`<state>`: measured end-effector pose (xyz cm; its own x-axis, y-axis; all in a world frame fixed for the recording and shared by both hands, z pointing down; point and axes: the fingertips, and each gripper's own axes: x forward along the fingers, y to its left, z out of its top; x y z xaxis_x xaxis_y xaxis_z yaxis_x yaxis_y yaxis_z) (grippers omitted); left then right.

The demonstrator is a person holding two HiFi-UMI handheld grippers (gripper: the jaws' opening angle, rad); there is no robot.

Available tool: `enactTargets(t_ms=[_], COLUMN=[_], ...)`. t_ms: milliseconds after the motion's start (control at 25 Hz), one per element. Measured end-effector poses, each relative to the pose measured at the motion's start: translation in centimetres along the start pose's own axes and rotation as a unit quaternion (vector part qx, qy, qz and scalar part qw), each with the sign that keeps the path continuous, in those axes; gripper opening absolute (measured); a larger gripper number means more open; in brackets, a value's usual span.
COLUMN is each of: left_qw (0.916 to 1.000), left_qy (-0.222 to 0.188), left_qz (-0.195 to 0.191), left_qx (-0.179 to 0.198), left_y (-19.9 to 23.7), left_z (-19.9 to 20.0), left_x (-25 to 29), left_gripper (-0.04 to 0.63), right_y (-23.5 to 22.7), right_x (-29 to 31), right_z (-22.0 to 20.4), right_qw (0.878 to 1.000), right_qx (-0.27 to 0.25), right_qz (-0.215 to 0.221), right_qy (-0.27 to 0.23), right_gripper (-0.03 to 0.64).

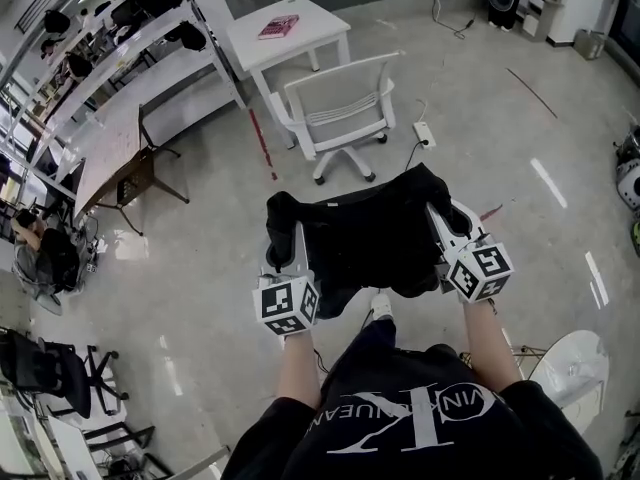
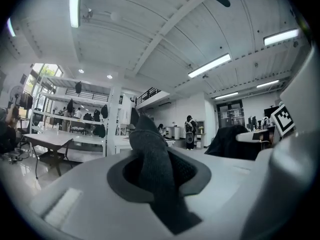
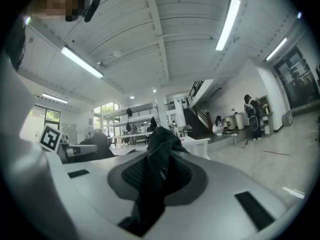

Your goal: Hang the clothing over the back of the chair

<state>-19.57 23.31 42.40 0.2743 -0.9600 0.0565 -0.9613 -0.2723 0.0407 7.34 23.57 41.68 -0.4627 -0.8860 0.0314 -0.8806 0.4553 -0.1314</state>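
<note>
Currently a black garment [image 1: 365, 233] hangs spread in mid-air between the left gripper [image 1: 283, 236] and the right gripper [image 1: 433, 211], each with its jaws nearly closed and pinching a fold of fabric. The white chair [image 1: 340, 113] stands ahead, at a white desk's [image 1: 320, 28] front edge. Its back is bare, so the draping is not yet done.

Open workshop hall: polished grey concrete floor [image 1: 500, 168], small white table [image 1: 318, 20] bearing a pink book [image 1: 278, 26], long white benches [image 1: 150, 88] at left, black office chairs [image 1: 50, 368], white power strip [image 1: 424, 133] on the floor, white panelled ceiling [image 2: 150, 29] with strip lights [image 2: 210, 65], tall windows [image 3: 107, 111].
</note>
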Motion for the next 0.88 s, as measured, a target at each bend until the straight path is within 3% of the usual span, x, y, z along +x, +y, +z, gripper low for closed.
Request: enactTargets(t_ms=[880], left_qw=[0.9998], left_qy=[0.003], left_qz=[-0.021], left_qx=[-0.004], left_y=[1.6], left_z=[1.6], left_x=[19.0], left_gripper=[0.092], right_y=[-11.0], right_x=[13.8], right_z=[2.2], right_qw=[1.000], right_qx=[0.007], right_qz=[-0.016], right_qy=[0.002], right_gripper=[0.078])
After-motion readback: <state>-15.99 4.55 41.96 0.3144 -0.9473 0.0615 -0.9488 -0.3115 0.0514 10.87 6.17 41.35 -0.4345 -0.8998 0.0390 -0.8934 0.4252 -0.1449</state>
